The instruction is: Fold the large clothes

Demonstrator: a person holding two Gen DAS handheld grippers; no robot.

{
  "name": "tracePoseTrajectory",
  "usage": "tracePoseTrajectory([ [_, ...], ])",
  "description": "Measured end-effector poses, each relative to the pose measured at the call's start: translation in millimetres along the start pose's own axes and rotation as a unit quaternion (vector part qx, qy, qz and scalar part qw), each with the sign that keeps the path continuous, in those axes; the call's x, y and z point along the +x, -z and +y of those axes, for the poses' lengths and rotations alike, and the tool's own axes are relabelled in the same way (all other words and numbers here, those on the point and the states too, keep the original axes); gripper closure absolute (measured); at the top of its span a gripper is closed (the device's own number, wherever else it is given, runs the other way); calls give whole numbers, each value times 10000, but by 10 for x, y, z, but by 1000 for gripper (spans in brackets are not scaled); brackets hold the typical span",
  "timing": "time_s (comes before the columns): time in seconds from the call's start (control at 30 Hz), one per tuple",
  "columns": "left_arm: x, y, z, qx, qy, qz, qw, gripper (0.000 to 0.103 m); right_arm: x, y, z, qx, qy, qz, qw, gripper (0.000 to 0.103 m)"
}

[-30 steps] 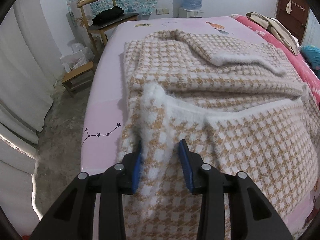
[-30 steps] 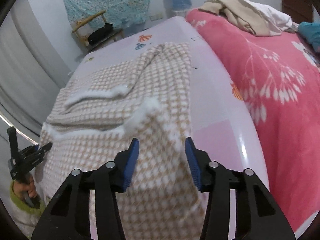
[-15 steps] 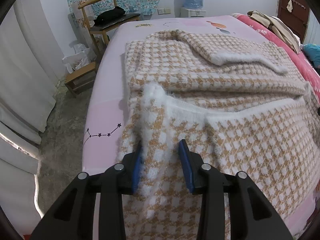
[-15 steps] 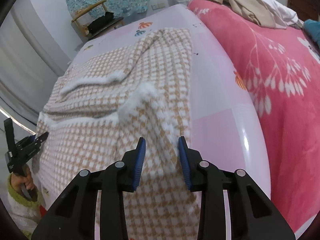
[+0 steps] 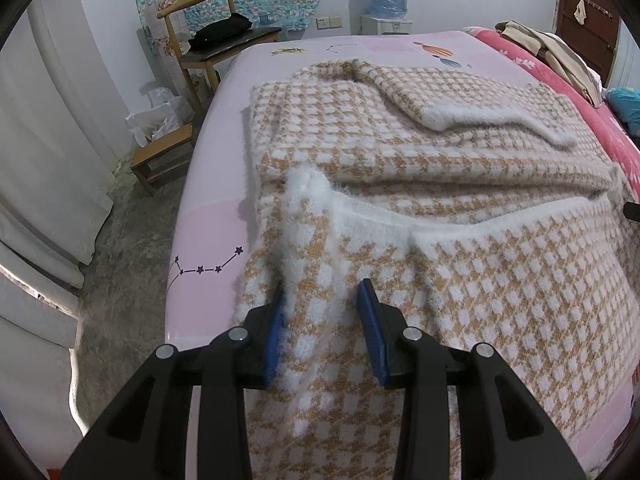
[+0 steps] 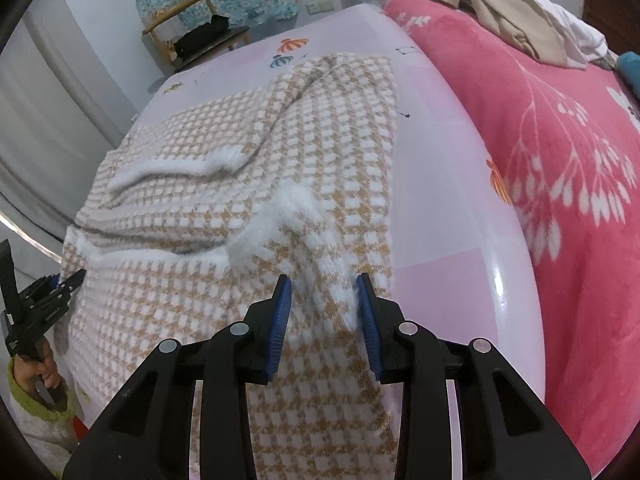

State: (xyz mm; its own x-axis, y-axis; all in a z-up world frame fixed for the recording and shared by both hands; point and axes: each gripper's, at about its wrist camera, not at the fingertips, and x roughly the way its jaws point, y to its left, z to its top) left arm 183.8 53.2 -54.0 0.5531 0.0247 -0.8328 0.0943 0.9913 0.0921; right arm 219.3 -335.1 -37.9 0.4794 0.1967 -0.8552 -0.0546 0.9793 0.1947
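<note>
A large tan-and-white houndstooth sweater point(image 5: 420, 152) lies on the pink bed, its sleeves folded across the body; it also shows in the right wrist view point(image 6: 248, 184). My left gripper point(image 5: 322, 330) is shut on the white fuzzy hem corner point(image 5: 308, 188) at the sweater's left side, and the cloth rises bunched between the blue pads. My right gripper point(image 6: 324, 314) is shut on the other hem corner point(image 6: 296, 204) at the right side. The left gripper also shows at the left edge of the right wrist view point(image 6: 38, 300).
The pink bed sheet point(image 5: 216, 216) ends at its left edge above a concrete floor. A wooden chair point(image 5: 216, 44) and a low stool point(image 5: 160, 156) stand to the left. A red flowered blanket point(image 6: 560, 140) with loose clothes point(image 6: 500, 12) lies to the right.
My right gripper's jaws have closed from wide apart onto the hem corner. My left gripper has kept its hold and lifted the hem slightly toward the far end.
</note>
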Motion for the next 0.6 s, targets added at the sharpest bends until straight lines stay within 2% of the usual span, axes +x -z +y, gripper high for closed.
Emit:
tracePoseTrajectory([
  [0.6,4,-1,-11,9,-13,0,10000,68,57,68,184,-169,238,12,9996,70],
])
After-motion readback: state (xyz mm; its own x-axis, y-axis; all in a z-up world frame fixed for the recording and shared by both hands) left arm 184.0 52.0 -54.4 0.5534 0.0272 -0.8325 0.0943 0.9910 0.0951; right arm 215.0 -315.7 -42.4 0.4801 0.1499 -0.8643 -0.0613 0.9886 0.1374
